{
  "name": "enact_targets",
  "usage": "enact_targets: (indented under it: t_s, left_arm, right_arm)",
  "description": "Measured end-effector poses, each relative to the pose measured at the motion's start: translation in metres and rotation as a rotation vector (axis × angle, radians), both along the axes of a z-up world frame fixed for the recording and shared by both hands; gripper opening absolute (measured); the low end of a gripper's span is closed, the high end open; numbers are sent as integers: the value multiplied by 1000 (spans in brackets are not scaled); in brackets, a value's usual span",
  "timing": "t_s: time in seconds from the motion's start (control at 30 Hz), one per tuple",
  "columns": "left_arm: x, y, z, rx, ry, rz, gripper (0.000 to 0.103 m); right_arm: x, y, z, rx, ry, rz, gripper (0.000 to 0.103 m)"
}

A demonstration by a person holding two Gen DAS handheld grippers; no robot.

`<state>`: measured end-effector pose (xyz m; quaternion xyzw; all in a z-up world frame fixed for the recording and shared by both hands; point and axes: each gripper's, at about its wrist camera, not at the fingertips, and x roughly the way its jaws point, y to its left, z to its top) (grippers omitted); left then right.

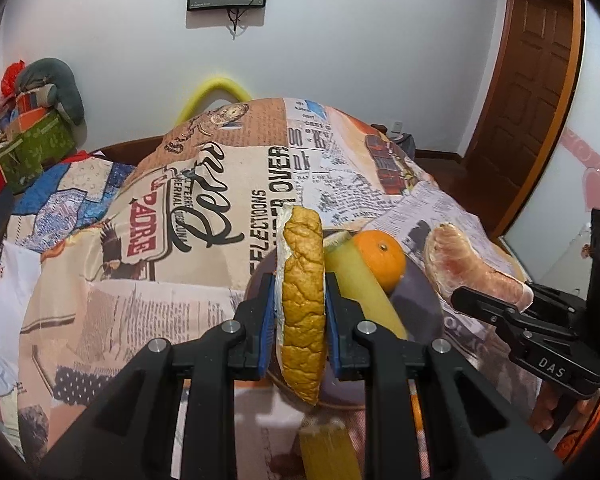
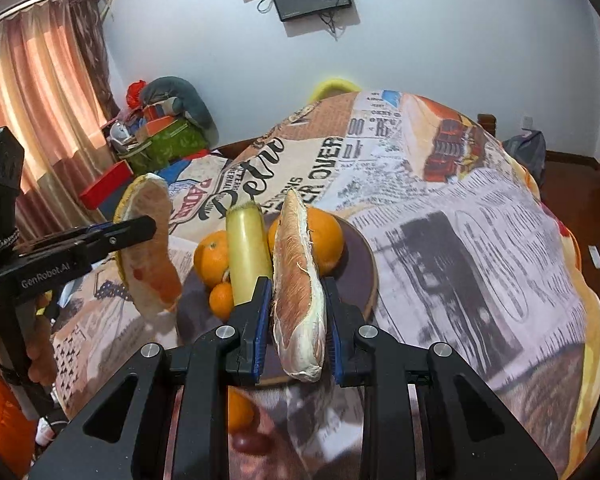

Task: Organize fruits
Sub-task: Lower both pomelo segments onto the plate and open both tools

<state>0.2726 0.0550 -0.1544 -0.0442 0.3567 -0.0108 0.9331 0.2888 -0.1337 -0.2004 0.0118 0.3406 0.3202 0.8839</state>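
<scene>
My left gripper (image 1: 300,316) is shut on a pomelo wedge with yellow rind (image 1: 303,304), held above the near rim of a dark round plate (image 1: 420,308). It also shows in the right wrist view (image 2: 150,248). My right gripper (image 2: 296,320) is shut on a peeled pink pomelo wedge (image 2: 298,292), also seen in the left wrist view (image 1: 472,264). On the plate (image 2: 360,264) lie oranges (image 2: 326,236), a small orange (image 2: 221,300) and a pale green-yellow stalk (image 2: 248,252).
The plate sits on a newspaper-print cloth (image 1: 180,300) over a table. Another orange (image 2: 240,408) and a dark red fruit (image 2: 250,442) lie near the front edge, and a yellow stalk (image 1: 328,452). Boxes and clutter (image 1: 32,140) stand at the far left.
</scene>
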Motion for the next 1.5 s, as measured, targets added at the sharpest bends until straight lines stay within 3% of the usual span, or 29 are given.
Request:
enact_targets:
  t_s: [0.33,0.7,0.93,1.1,1.5]
  left_arm:
    - [20,-10,-21,10,48,-21,22]
    - [25,-22,-30,3,74,-78,24]
    - [26,-32,-38,-18,121,-116,42]
    - [22,-34,-34,-13,116,-111,51]
    - [-15,-21,0,-40,58,-72,52]
  right_arm:
    - [23,26,-17,-40,43,66,22]
    - [27,22,-30,-83,86,53,22]
    - [26,20,-25,-95,81,57,22]
    - [22,14,-21,-93,82,40,31]
    - [-6,0,12,-71,35,9,33]
